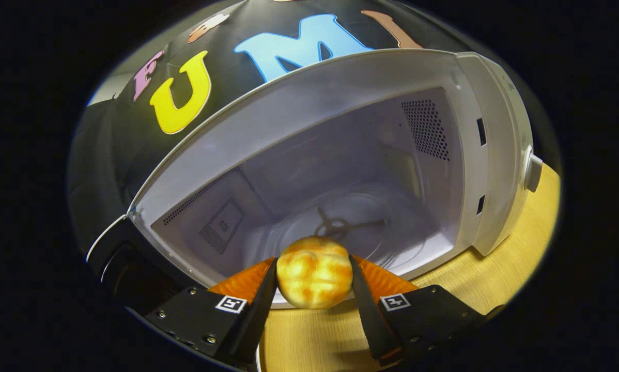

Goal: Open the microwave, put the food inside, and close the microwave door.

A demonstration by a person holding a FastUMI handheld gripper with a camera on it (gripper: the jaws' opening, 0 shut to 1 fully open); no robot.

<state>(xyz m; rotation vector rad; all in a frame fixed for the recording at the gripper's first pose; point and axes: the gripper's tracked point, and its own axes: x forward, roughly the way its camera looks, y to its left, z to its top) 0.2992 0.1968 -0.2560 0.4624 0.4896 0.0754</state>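
Observation:
A round golden bread bun [314, 271] is squeezed between my two fingers, so my gripper [313, 274] is shut on it. The bun hangs at the front sill of a white microwave [309, 103] whose cavity gapes wide just ahead. Inside, the glass turntable [371, 219] lies on the cavity floor beyond the bun. The dark door [118, 258] is swung out to the left of my fingers. The view is tilted, so the microwave leans.
The microwave stands on a light wooden table [495, 274] that runs under my fingers and off to the right. A knob [532, 173] sticks out of the control panel on the microwave's right side. Perforated vents mark both side walls of the cavity.

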